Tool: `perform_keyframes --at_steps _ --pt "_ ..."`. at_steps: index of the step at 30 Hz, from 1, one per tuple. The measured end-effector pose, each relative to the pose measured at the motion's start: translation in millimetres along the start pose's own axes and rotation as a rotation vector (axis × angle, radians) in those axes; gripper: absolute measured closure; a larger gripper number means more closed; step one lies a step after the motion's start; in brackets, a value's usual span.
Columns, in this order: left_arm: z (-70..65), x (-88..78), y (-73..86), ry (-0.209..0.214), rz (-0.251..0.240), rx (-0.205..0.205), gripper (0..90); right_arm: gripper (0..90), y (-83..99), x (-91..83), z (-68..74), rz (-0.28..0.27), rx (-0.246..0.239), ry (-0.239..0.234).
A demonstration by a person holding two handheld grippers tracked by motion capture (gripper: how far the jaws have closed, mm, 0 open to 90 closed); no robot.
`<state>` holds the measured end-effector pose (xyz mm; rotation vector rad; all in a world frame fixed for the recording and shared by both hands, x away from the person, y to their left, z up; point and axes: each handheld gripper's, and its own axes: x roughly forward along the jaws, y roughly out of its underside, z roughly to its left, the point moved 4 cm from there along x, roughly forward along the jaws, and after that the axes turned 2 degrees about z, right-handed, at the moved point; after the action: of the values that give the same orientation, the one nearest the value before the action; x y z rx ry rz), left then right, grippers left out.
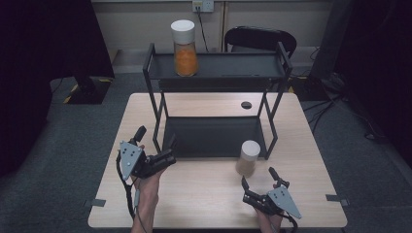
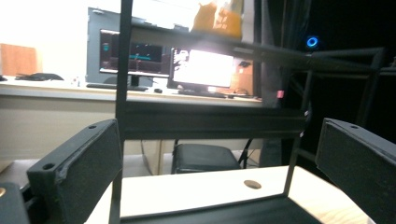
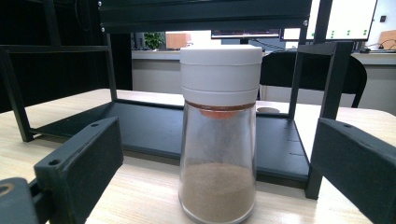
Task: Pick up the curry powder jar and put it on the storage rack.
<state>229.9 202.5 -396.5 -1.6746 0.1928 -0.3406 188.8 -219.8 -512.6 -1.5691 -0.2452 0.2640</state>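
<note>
Right now we hold our right gripper (image 1: pixel 257 182) low over the near right part of the tabletop (image 1: pixel 204 194), its fingers (image 3: pixel 79 163) spread wide apart and holding nothing. Just ahead of them stands the brown-powder jar (image 1: pixel 248 158), upright on the tabletop, with a white lid and clear glass body. In the right gripper view the jar (image 3: pixel 219 135) sits between the two fingers but farther out, not touching either; its powder fills only the lower part. It stands just in front of the black rack (image 1: pixel 214 68), near the rack's front right leg.

Our left gripper (image 1: pixel 155 145) hovers at the rack's front left corner, and its fingers (image 2: pixel 79 168) are likewise apart and empty, aimed into the lower tier of the rack (image 2: pixel 210 119). On the upper shelf stands an orange-filled jar (image 1: pixel 184 48) with a white lid, toward the shelf's left end. Behind the tabletop a black chair (image 1: pixel 260 39) stands against the wall.
</note>
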Motion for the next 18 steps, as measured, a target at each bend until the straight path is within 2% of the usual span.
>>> perform_keyframes --at_steps 7,11,15,16,18 --pt "-3.6 -3.8 21.5 -0.008 0.045 0.015 0.0 1.5 0.0 0.0 0.0 0.0 0.0 0.0" --pt "-5.7 -5.3 30.8 -0.009 0.048 0.005 0.0 1.5 0.0 0.0 0.0 0.0 0.0 0.0" --pt "-9.9 -10.0 45.0 -0.02 0.046 0.017 0.0 1.5 0.0 0.0 0.0 0.0 0.0 0.0" --pt "-11.7 -13.3 51.6 -0.02 0.033 0.023 0.0 1.5 0.0 0.0 0.0 0.0 0.0 0.0" --pt "-15.4 -17.2 58.8 -0.032 0.04 0.047 0.0 1.5 0.0 0.0 0.0 0.0 0.0 0.0"
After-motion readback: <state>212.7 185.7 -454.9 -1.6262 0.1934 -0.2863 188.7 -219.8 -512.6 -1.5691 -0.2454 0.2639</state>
